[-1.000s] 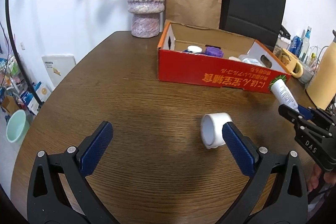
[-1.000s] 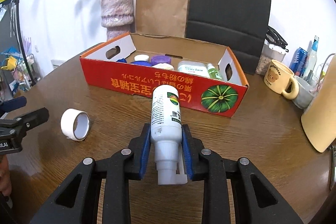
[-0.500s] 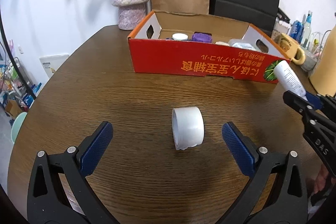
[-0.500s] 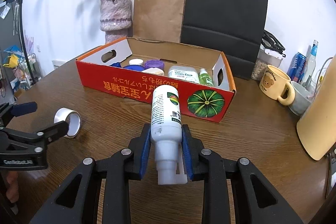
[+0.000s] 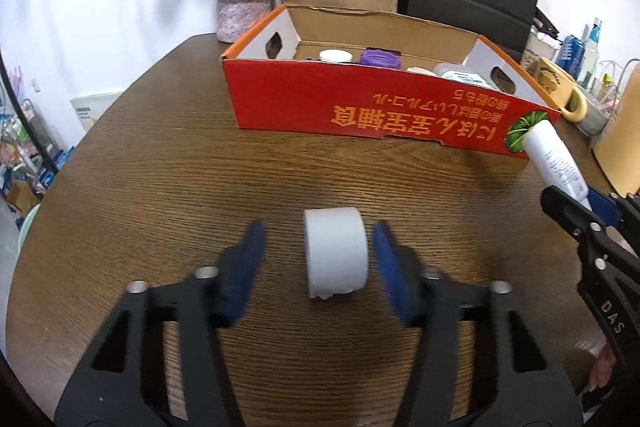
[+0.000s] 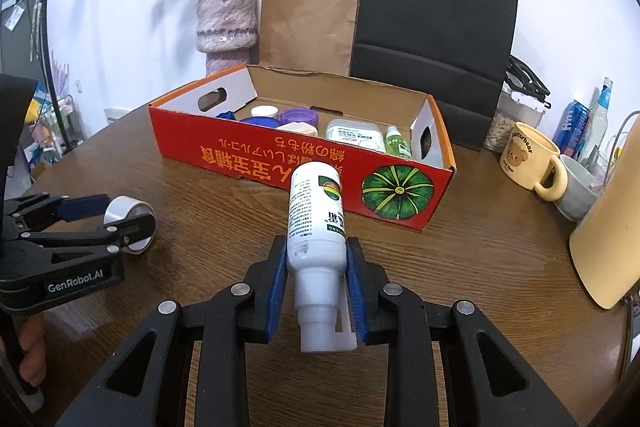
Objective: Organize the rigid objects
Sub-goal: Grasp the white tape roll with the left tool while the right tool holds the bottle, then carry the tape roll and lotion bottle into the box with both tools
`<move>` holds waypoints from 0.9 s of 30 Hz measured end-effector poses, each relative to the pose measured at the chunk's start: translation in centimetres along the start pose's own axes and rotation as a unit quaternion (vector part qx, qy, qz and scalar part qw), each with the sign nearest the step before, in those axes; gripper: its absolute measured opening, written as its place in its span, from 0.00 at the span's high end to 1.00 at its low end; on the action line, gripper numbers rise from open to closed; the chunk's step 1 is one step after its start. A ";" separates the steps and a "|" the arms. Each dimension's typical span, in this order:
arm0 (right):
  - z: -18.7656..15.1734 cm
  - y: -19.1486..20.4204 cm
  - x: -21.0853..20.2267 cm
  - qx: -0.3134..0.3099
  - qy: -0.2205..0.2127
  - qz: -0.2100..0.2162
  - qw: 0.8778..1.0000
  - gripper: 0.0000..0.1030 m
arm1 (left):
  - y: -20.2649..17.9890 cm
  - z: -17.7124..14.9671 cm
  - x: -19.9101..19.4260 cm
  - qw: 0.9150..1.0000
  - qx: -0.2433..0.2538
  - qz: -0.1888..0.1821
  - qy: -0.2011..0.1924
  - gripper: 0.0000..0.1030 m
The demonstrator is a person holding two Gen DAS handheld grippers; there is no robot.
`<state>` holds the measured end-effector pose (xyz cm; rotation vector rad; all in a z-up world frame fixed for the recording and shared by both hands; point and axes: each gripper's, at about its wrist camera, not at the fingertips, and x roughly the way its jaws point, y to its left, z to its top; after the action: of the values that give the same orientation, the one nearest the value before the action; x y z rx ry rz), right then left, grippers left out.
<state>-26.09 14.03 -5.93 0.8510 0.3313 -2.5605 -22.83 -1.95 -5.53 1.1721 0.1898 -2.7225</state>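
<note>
Tape roll (image 5: 335,251) lies on its side on the table (image 5: 160,167), between your left gripper (image 5: 320,263)'s parted fingers; contact appears absent, though blur obscures it. Your right gripper (image 6: 316,291) is clamped on a white bottle (image 6: 316,219), short of the red box (image 6: 304,163).

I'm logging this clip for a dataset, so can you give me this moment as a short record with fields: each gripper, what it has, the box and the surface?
left gripper: open, fingers on either side of the tape roll, not yet touching it
tape roll: white, standing on its edge on the table
right gripper: shut on the white bottle, cap end toward the camera
red cardboard box: open-topped, already holds lids, a purple cap and small containers
table: round, dark wood
beside the box: yellow bear mug
behind the box: vase, brown and black paper bags
</note>
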 end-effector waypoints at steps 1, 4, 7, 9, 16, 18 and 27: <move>0.0 0.0 0.0 0.000 0.000 0.000 1.000 0.70 | 0.0 0.0 0.0 1.000 0.000 -0.002 0.000 0.64; 0.0 0.1 0.0 -0.001 0.000 0.000 1.000 0.70 | -0.1 0.0 0.0 1.000 0.001 -0.009 0.000 0.79; 0.0 0.1 0.0 -0.001 0.001 0.000 1.000 0.70 | -0.3 0.0 -0.2 1.000 0.005 -0.011 -0.004 0.79; 0.0 0.2 0.0 -0.001 0.000 0.000 1.000 0.70 | -0.4 0.0 -0.3 1.000 0.008 -0.013 -0.008 0.80; 0.0 0.3 0.0 -0.001 0.000 0.000 1.000 0.70 | -0.5 0.1 -0.7 1.000 0.012 -0.015 -0.017 0.80; 0.0 0.3 0.1 -0.001 0.000 0.000 1.000 0.70 | -0.5 0.1 -0.9 1.000 0.014 -0.015 -0.020 0.80; 0.2 0.4 -0.3 0.001 -0.005 0.002 1.000 0.70 | -0.5 0.2 -1.6 0.999 0.019 -0.015 -0.031 0.80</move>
<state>-25.80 13.70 -5.69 0.8394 0.3244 -2.5614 -21.99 -1.33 -4.14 1.1001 0.1502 -2.7958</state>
